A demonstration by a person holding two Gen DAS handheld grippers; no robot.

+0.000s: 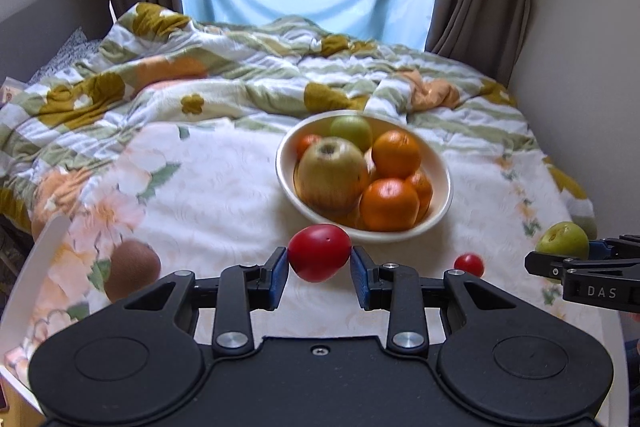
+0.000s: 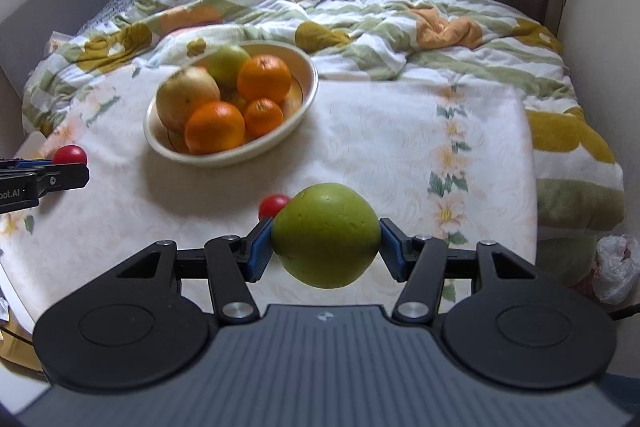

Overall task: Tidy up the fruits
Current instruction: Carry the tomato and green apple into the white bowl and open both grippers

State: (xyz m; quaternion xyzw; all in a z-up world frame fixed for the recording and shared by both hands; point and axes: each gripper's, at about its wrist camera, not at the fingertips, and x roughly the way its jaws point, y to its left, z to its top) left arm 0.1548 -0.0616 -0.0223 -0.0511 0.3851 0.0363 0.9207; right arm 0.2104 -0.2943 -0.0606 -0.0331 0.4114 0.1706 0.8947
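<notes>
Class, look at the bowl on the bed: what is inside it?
The bowl holds two apples, three oranges and a small red fruit at the back; anything beneath them is hidden.

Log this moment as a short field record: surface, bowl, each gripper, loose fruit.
surface: bed with floral cover
bowl: cream bowl, holds oranges and apples
left gripper: shut on red tomato, lifted off the cover
right gripper: shut on green apple, lifted off the cover
loose fruit: small red tomato right of the left gripper; kiwi at left
</notes>
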